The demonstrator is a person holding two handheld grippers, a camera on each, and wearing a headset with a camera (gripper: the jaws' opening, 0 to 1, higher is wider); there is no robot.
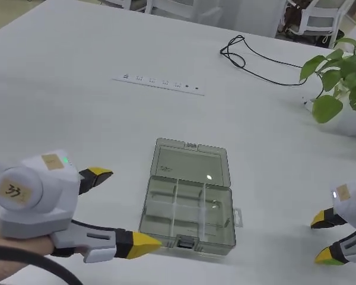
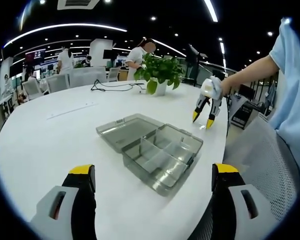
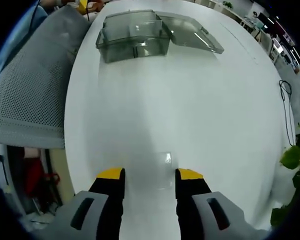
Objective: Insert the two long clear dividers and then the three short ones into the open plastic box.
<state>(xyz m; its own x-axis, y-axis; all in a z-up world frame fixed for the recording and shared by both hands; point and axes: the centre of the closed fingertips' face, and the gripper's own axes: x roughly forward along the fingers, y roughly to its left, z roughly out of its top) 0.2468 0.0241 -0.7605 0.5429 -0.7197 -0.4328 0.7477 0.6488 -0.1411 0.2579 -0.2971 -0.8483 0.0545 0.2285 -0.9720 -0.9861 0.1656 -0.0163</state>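
So the smoky-clear hinged plastic box sits open in the middle of the white tabletop, lid flopped back flat. It already has clear dividers standing in it, lengthwise walls plus at least one cross piece, though I can't count the short ones for sure. The left gripper hovers just beside the box's left wall with its jaws spread wide and nothing in them. The right gripper is well off to the right, jaws parted. In the right gripper view there's a small flat clear plastic piece on the tabletop between them, looks like a short divider, not pinched yet as far as I can see. My guess is we're on the short-divider stage: close on that piece, carry it over, and line it up with a slot.
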